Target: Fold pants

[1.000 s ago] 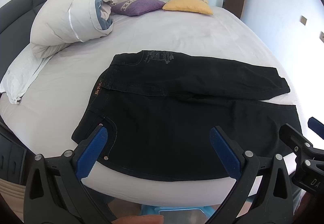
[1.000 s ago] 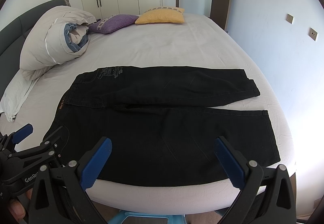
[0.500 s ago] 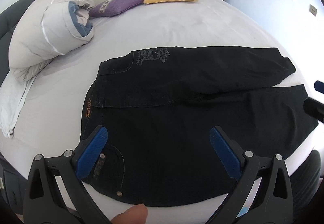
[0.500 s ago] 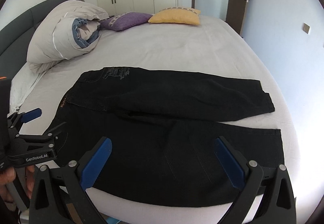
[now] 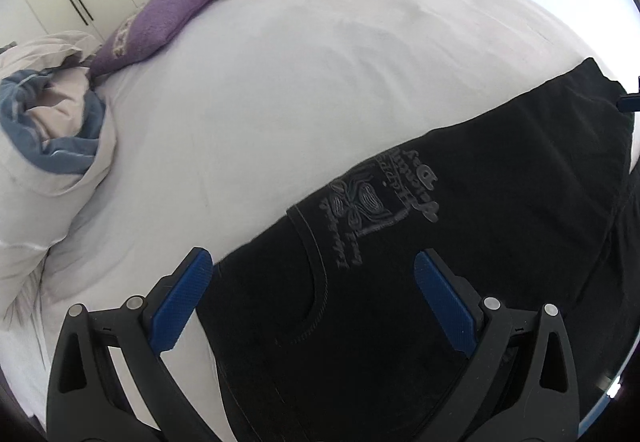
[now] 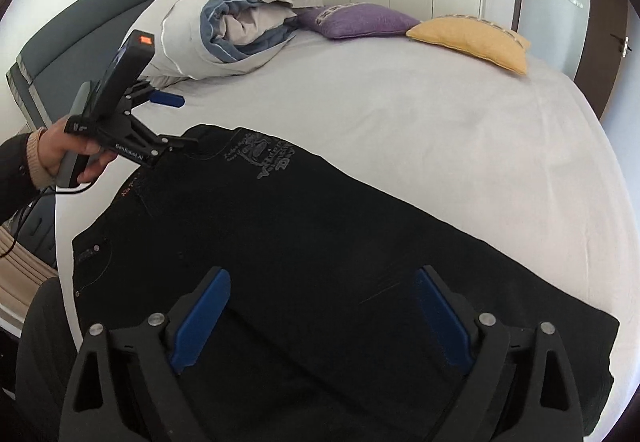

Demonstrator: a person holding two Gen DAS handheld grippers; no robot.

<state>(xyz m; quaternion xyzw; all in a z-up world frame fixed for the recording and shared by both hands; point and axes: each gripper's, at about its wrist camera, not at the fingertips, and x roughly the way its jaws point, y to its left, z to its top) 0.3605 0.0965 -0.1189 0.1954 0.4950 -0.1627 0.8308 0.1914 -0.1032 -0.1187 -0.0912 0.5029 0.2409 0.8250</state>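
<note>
Left tongs wide, nothing gripped, over waistband corner of pants; right tongs wide but closing, nothing pinched, over leg fabric; pants flat on bed, far leg lying over near one; likely soft, heavy denim, limp, non-slip; best pinched at waistband edge and hem.
</note>
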